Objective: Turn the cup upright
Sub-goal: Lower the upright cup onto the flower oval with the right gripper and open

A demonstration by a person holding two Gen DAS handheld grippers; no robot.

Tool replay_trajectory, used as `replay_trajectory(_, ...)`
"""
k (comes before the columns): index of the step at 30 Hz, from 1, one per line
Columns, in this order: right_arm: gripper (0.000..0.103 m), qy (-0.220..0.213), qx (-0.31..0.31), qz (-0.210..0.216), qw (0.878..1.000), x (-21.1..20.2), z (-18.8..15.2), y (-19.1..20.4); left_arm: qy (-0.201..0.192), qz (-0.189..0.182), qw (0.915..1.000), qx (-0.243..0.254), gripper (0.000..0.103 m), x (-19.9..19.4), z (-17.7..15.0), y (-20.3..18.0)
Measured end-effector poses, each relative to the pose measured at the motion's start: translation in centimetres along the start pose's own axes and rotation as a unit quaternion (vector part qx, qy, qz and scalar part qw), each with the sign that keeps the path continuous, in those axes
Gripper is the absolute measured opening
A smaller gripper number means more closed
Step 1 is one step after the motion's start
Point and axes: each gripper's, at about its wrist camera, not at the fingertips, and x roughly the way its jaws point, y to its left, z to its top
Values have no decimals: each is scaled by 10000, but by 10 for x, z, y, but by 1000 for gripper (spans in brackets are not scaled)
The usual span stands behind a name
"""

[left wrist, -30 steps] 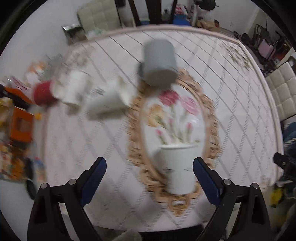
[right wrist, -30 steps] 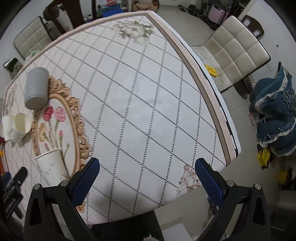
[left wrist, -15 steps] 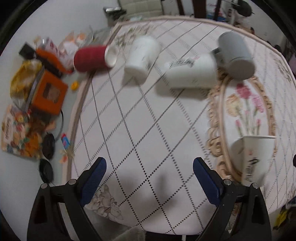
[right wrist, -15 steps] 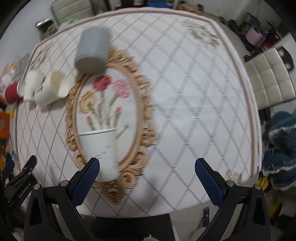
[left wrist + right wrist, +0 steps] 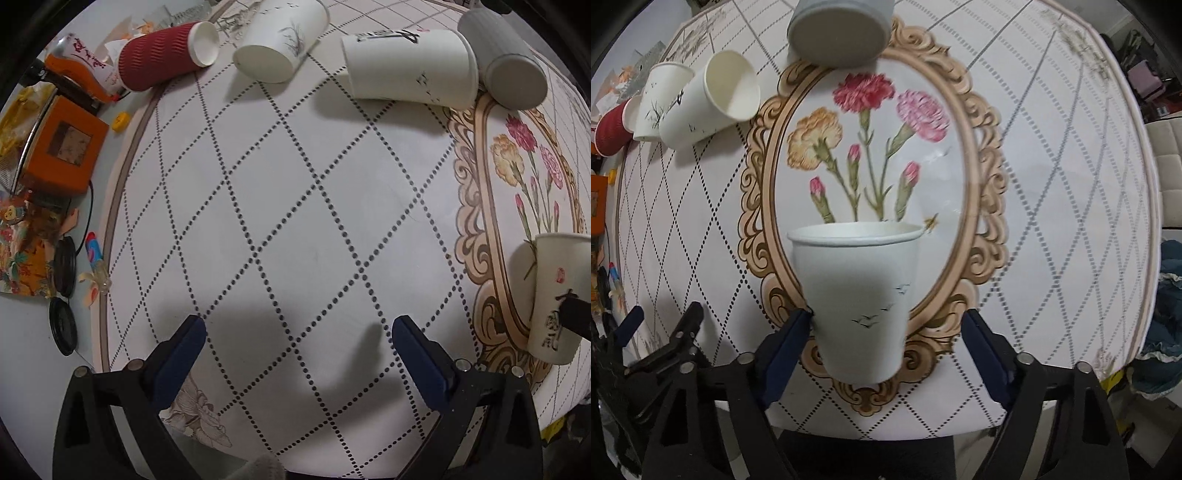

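A white paper cup with small birds [image 5: 858, 299] stands upright on the table's flower medallion, between the fingers of my open right gripper [image 5: 886, 339]; the left fingertip [image 5: 798, 328] is at its side, the right one apart. The same cup shows at the right edge of the left wrist view [image 5: 554, 295]. Several cups lie on their sides at the far end: a red ribbed one [image 5: 162, 55], two white ones [image 5: 282, 35] [image 5: 406, 64] and a grey one [image 5: 506, 61]. My left gripper [image 5: 295, 350] is open and empty over the table's near left part.
An orange box [image 5: 61, 147], papers, black lids [image 5: 62, 325] and a small tube [image 5: 94, 254] lie on the floor left of the table edge. A padded chair [image 5: 1167, 147] and blue fabric [image 5: 1167, 314] are to the right.
My right gripper has moved in around the upright bird cup, which now sits between its fingers. My left gripper has moved closer to the lying cups.
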Motion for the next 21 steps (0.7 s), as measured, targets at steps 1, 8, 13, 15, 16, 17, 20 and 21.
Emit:
replay_trajectory(1,79,35,2,31,10000,2,0,0,24,-22,10000,-4,103,0,-1,0)
replay_trajectory(8,64,135,113,385,9991,9,-1,-6,204,-172,9996,86,103,-4,-5,-8)
replay_trajectory(13,64,-302,322,747,9962,-10,7,-27,472,-231,9986,50,103,-7,5,-14)
replay_trajectory(15,64,-588,392,897,9935,-19,11,-34,559,-272,9981,14,103,-7,9,-17)
replay_trajectory(16,64,-797,427,947,9914,-24,14,-37,599,-287,9978,-12,103,-7,13,-18)
replay_trajectory(17,64,-1003,462,1010,9887,-29,20,-39,639,-333,9974,-53,103,-8,17,-20)
replay_trajectory(20,63,-1700,574,1175,9767,-38,28,-48,703,-454,9964,-159,103,-7,30,-26)
replay_trajectory(21,63,-1900,595,1159,9731,-40,30,-50,705,-470,9962,-184,103,-7,33,-28)
